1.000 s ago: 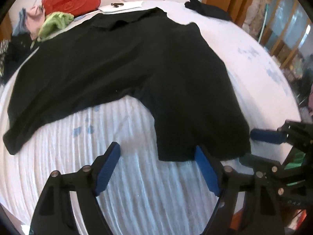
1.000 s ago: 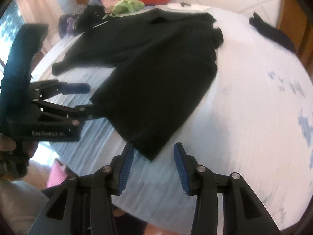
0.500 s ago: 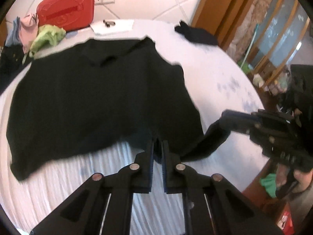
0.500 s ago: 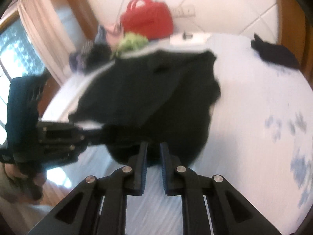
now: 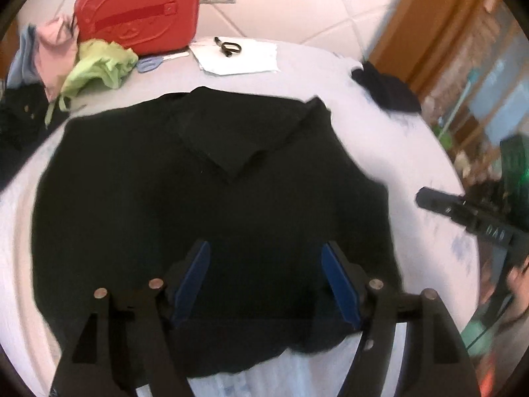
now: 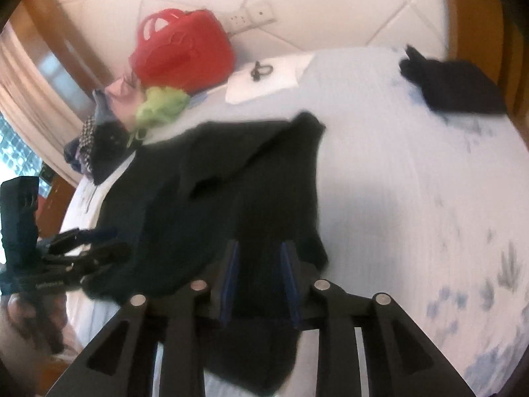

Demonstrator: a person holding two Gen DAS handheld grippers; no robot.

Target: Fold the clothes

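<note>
A black garment [image 5: 215,192] lies doubled over on the white bed [image 5: 420,152], its near half laid over the far half. My left gripper [image 5: 267,281] is open, its blue pads [image 5: 193,281] wide apart just above the near part of the cloth. In the right wrist view the garment [image 6: 205,178] is bunched and blurred. My right gripper [image 6: 259,276] is open by a narrower gap over the garment's right edge, with black cloth under and between its fingers. The right gripper's tool [image 5: 463,211] shows at the bed's right side, and the left gripper's tool [image 6: 82,244] at the left.
A red bag [image 5: 139,10] stands against the tiled wall at the back. Beside it lie a green cloth [image 5: 99,66], pink and dark clothes [image 5: 49,53], and a white sheet of paper [image 5: 244,56] with a small dark item. A black cloth [image 5: 386,89] lies far right.
Both grippers were shut on the garment's hem half a second ago, carrying it towards the far side. Now both have opened and the hem lies on top of the garment.
</note>
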